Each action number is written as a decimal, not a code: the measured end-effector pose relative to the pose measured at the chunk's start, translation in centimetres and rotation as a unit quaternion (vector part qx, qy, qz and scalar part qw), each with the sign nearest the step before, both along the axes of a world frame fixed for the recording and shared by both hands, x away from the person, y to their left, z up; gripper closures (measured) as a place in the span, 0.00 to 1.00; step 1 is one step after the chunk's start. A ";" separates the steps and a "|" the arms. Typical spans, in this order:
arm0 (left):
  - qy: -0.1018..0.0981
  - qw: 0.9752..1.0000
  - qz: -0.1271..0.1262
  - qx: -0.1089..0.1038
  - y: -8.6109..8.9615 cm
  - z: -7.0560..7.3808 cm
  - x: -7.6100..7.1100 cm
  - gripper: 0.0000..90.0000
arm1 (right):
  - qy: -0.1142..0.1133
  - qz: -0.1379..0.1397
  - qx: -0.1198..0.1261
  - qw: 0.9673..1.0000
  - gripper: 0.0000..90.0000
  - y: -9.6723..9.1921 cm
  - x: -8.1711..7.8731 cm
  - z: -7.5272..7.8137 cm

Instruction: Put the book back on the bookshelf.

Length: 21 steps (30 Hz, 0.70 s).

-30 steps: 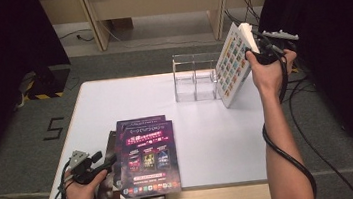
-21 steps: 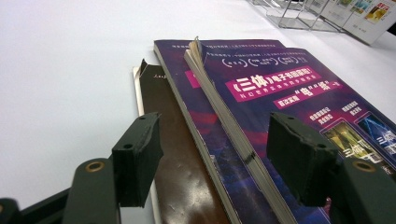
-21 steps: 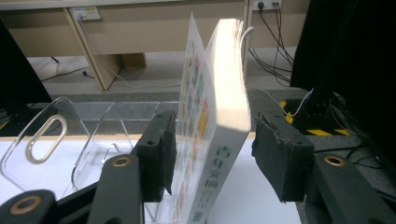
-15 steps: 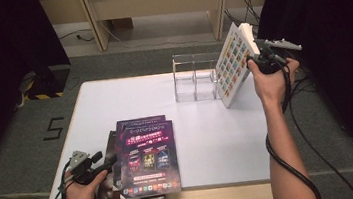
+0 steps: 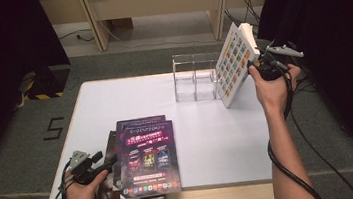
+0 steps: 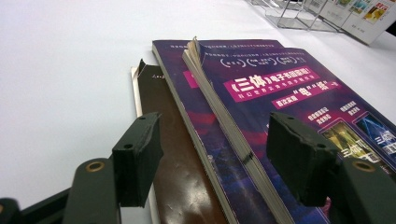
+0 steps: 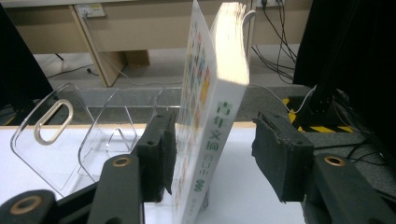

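A thick white book with a cover of small coloured squares stands tilted on its lower edge at the right end of a clear acrylic book holder. My right gripper is open around its spine. The left pad touches the cover, and a gap shows between the spine and the right pad. Two purple books lie stacked at the table's near edge on a dark brown one. My left gripper is open at their left edge, its jaws wide apart just over the top purple book.
The white table has bare room at its left and middle. The holder's clear dividers rise just left of the white book. Beyond the table are desk legs, cables and dark curtains on both sides.
My right hand has sunk a little beside the white book, which stays tilted in the same place. The left hand and the stacked books have not moved.
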<state>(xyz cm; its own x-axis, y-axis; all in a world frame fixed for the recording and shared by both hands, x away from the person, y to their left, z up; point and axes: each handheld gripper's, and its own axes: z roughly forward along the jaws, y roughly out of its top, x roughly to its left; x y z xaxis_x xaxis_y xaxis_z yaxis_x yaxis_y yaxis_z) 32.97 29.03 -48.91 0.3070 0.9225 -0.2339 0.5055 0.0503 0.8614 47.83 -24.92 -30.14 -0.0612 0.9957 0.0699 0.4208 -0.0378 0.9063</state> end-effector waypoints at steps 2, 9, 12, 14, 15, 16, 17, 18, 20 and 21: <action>0.000 1.000 0.000 0.000 0.0 0.0 0.0 0.39 | 0.000 0.001 -0.003 1.000 0.54 0.0 -0.2 -0.2; 0.001 1.000 -0.001 0.000 -0.1 0.0 0.0 0.39 | 0.005 0.007 -0.009 1.000 0.54 0.1 -1.0 -0.7; 0.001 1.000 -0.002 0.000 -0.1 0.0 0.0 0.39 | 0.007 0.008 -0.010 1.000 0.54 0.1 -1.3 -1.0; 0.001 1.000 -0.002 0.000 -0.1 0.0 0.0 0.39 | 0.008 0.010 -0.011 1.000 0.54 0.2 -1.5 -1.3; 0.001 1.000 -0.002 0.000 -0.1 0.0 0.0 0.39 | 0.009 0.011 -0.010 1.000 0.54 0.3 -1.6 -1.4; 0.000 1.000 -0.003 0.000 -0.2 0.0 0.0 0.39 | 0.011 0.013 -0.008 1.000 0.54 0.3 -1.7 -1.5; 0.000 1.000 -0.003 0.000 -0.2 0.0 0.0 0.39 | 0.011 0.015 -0.009 1.000 0.54 0.4 -1.8 -1.7; 0.000 1.000 -0.003 0.000 -0.2 0.0 0.0 0.39 | 0.012 0.016 -0.012 1.000 0.54 0.4 -1.9 -1.8; 0.000 1.000 -0.002 0.000 -0.1 0.0 -0.1 0.39 | 0.013 0.017 -0.010 1.000 0.54 0.5 -2.2 -2.0; 0.000 1.000 -0.002 0.000 -0.1 0.0 -0.1 0.39 | 0.013 0.019 -0.012 1.000 0.54 0.5 -2.3 -2.1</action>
<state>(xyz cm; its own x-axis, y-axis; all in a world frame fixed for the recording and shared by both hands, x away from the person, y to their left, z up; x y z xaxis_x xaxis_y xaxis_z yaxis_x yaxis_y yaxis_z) 32.91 28.91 -48.91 0.3106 0.9212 -0.2342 0.5065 0.0481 0.8609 45.50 -24.38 -32.25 -0.0973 0.9941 0.0485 0.4442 -0.0003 0.8959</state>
